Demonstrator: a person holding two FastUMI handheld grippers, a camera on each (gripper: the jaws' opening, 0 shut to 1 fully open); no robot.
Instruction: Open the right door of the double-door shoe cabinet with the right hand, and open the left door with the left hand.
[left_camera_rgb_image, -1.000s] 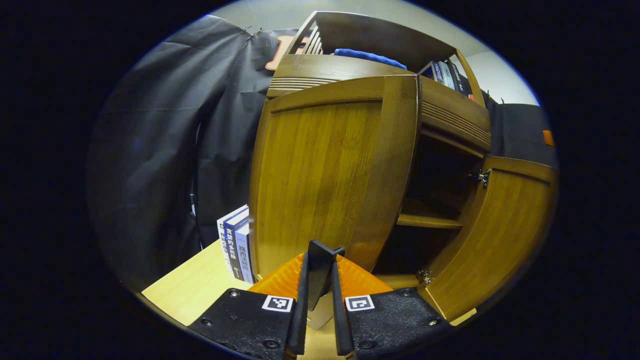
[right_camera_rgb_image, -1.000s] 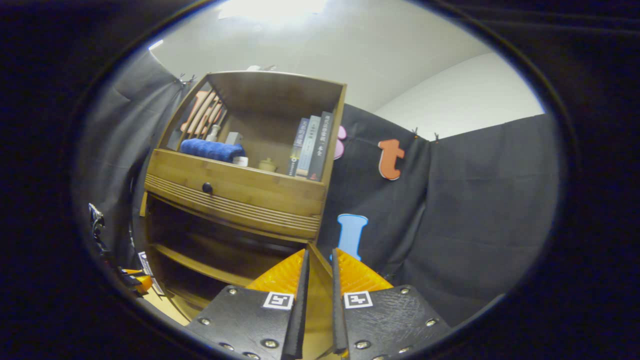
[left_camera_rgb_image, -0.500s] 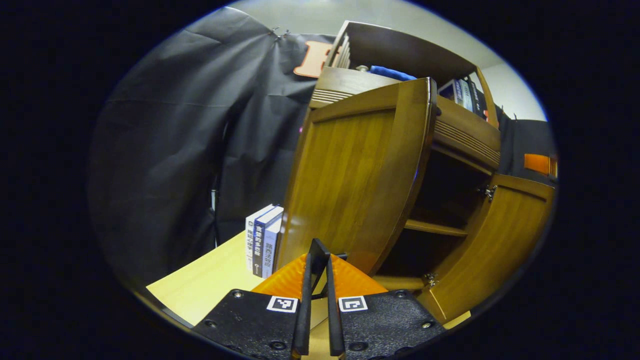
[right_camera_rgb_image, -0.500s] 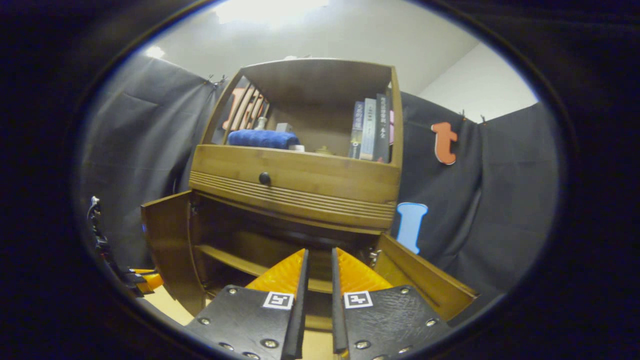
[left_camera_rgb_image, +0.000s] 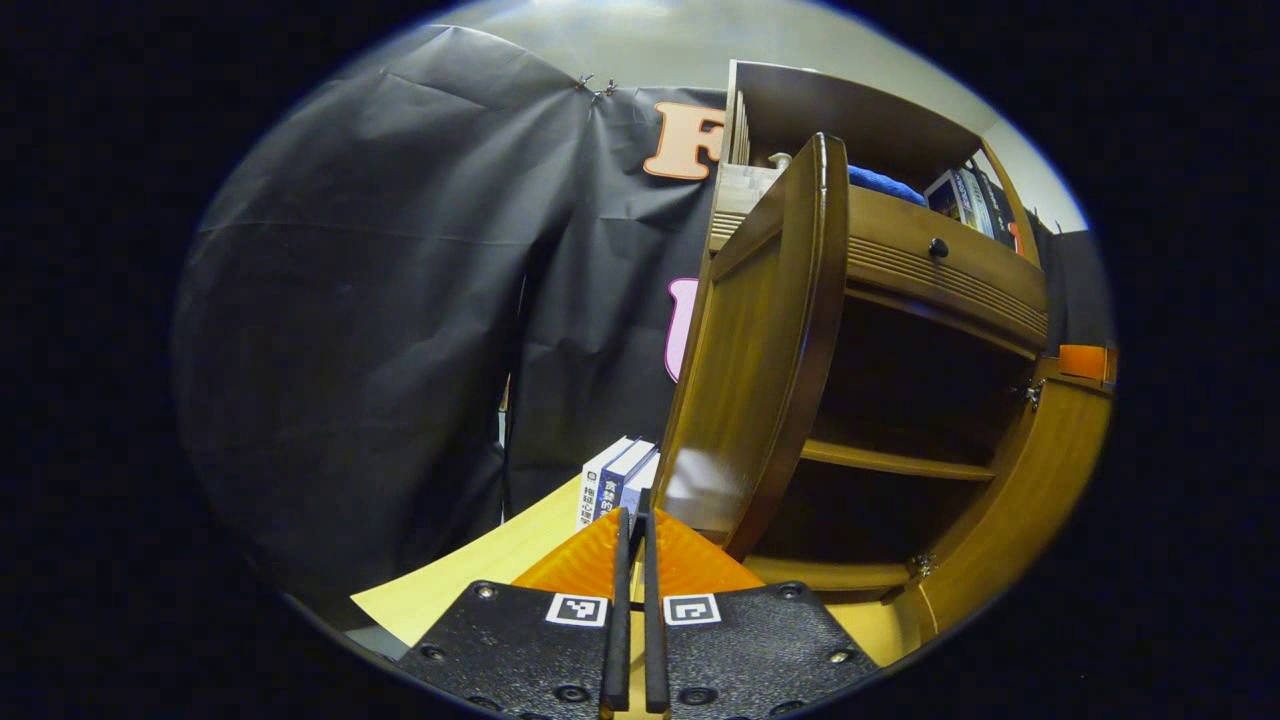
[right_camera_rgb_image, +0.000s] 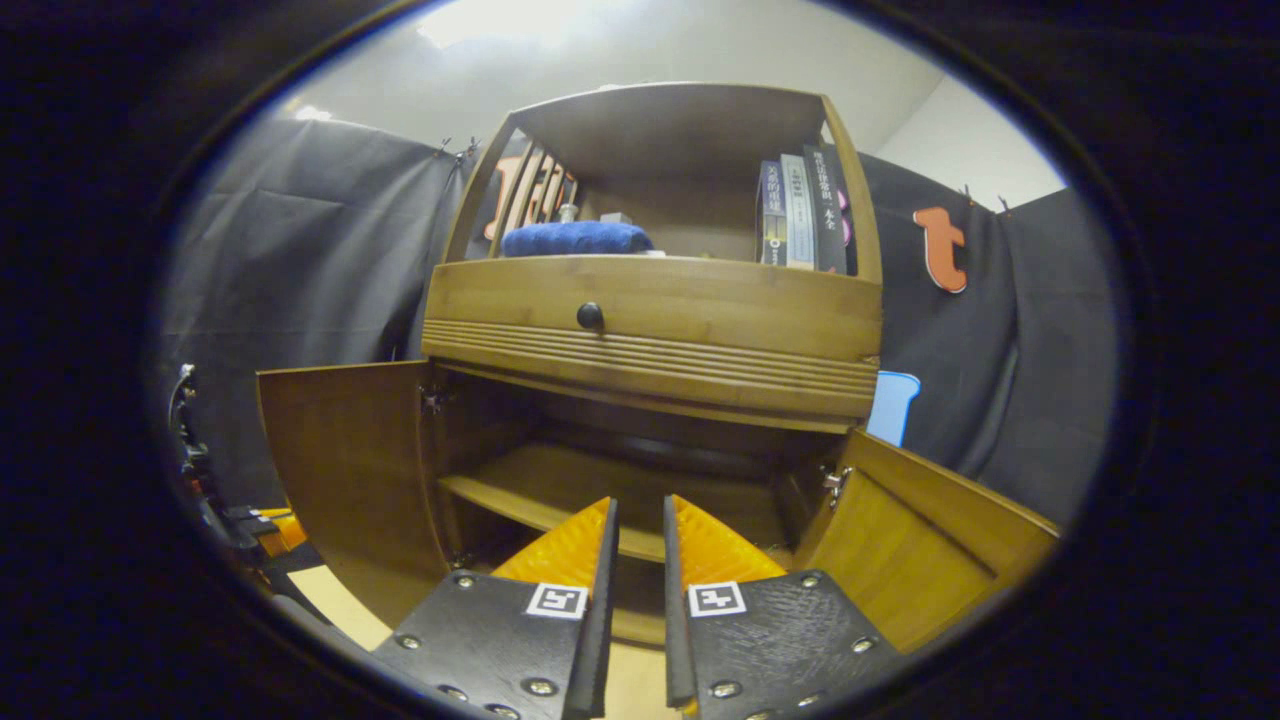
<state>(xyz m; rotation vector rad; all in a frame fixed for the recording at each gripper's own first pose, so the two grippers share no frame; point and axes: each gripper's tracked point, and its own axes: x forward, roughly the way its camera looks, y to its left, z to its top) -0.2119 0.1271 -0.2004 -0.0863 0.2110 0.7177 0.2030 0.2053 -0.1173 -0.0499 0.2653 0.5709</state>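
Note:
The wooden shoe cabinet (right_camera_rgb_image: 650, 310) faces me in the right gripper view with both lower doors swung out. Its left door (right_camera_rgb_image: 345, 470) stands about square to the front, and the right door (right_camera_rgb_image: 930, 540) angles out to the right. My right gripper (right_camera_rgb_image: 640, 503) hangs in front of the opening, its fingers a little apart with nothing between them. In the left gripper view the left door (left_camera_rgb_image: 780, 340) is seen nearly edge-on and the right door (left_camera_rgb_image: 1040, 480) stands open beyond. My left gripper (left_camera_rgb_image: 634, 512) is shut and empty, just short of the left door's lower corner.
An inner shelf (right_camera_rgb_image: 530, 495) crosses the dark cabinet interior. A drawer with a black knob (right_camera_rgb_image: 590, 316) sits above the doors. Books (right_camera_rgb_image: 800, 210) and a blue towel (right_camera_rgb_image: 575, 238) fill the top shelf. More books (left_camera_rgb_image: 620, 480) stand on the light table (left_camera_rgb_image: 470, 580) left of the cabinet.
The left door swung further out, then its black handle left my left gripper, which closed. The right gripper came off the right door and turned to face the cabinet front.

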